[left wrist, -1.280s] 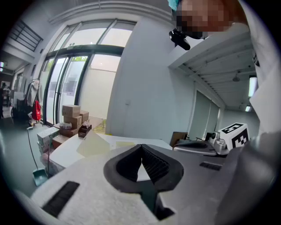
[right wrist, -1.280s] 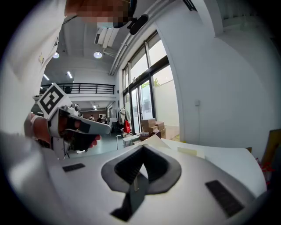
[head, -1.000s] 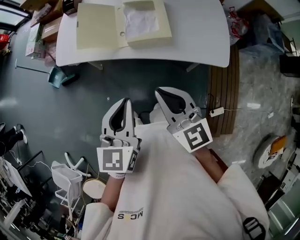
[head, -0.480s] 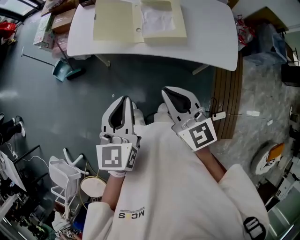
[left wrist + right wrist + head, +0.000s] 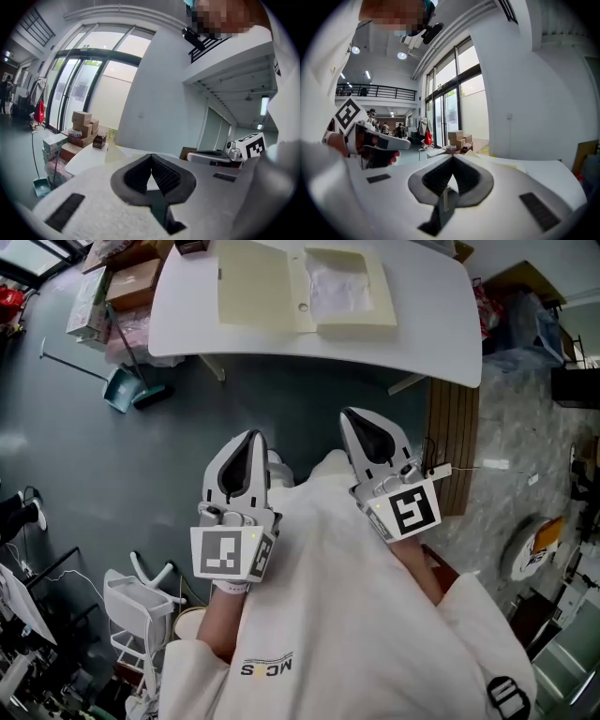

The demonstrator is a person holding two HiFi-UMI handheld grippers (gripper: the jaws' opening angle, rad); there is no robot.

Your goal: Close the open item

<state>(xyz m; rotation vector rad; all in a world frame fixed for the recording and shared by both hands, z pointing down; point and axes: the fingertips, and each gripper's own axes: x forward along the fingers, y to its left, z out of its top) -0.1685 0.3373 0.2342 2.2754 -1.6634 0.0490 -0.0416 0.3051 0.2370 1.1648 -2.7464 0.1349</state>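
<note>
The open box (image 5: 305, 287) lies flat on the white table (image 5: 187, 334), near its far edge. It is pale cream card, with a thin rectangular lid (image 5: 258, 285) folded out to the left. Its shallow tray (image 5: 352, 292) holds crumpled white paper. The tabletop is smooth with rounded corners, and brown cardboard cartons (image 5: 131, 282) sit at its left end. Well short of the table, over the grey floor, both grippers point toward it. The left gripper (image 5: 253, 435) has its ribbed dark pads pressed together on nothing. The right gripper (image 5: 352, 413) is likewise closed and empty.
</note>
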